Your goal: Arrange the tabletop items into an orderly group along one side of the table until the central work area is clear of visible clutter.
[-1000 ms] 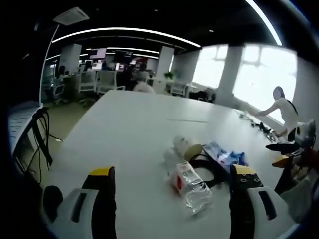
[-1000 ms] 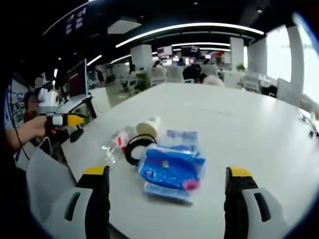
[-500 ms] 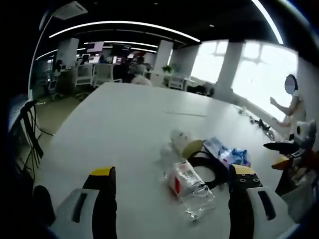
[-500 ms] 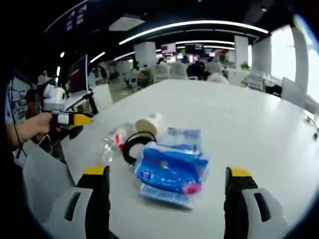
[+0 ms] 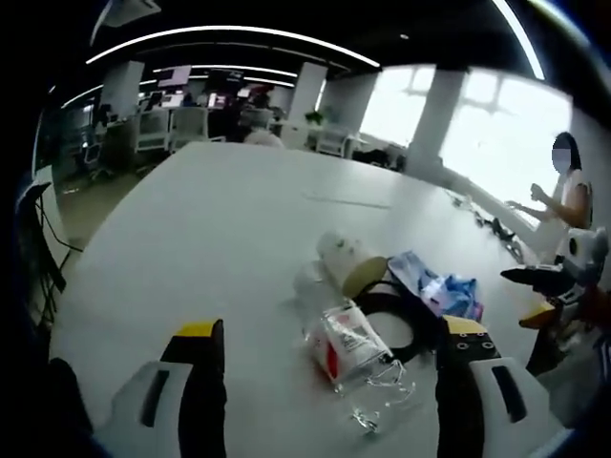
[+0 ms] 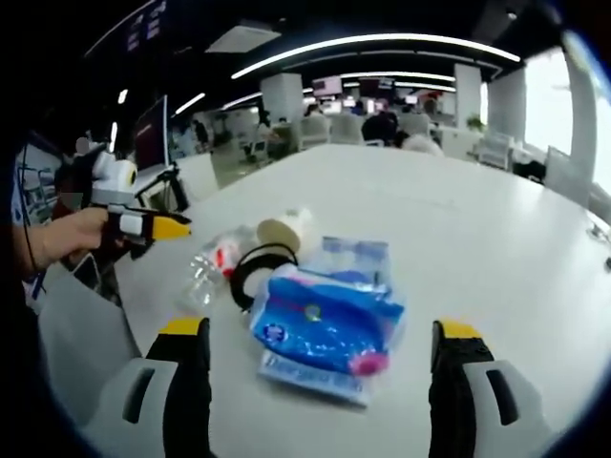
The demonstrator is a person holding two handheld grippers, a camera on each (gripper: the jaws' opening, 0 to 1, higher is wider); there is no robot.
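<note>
A small pile lies on the white table [image 5: 210, 219]. In the left gripper view a crushed clear bottle [image 5: 348, 358] with a red label is nearest, just ahead of my open left gripper [image 5: 331, 328]. Behind it are a black ring [image 5: 396, 320], a cream roll [image 5: 346, 262] and a blue packet [image 5: 434, 291]. My right gripper [image 5: 549, 286] shows at that view's right edge. In the right gripper view the blue packet [image 6: 329, 329] lies between the jaws of my open right gripper [image 6: 320, 329]. The ring [image 6: 258, 272], roll [image 6: 284, 229] and bottle [image 6: 210, 267] lie beyond it. A hand holds the left gripper [image 6: 153, 227] at the left.
The table [image 6: 477, 229] stretches bare beyond the pile. Cables [image 5: 492, 224] lie at its far right edge, near a person [image 5: 563, 186]. A black chair [image 5: 38, 248] stands off the table's left side, and a monitor [image 6: 151, 143] stands behind the left hand. Office desks fill the background.
Both views have closed in slightly on the pile: the bottle sits nearer the left jaws, the blue packet nearer the right jaws. The items themselves have not moved.
</note>
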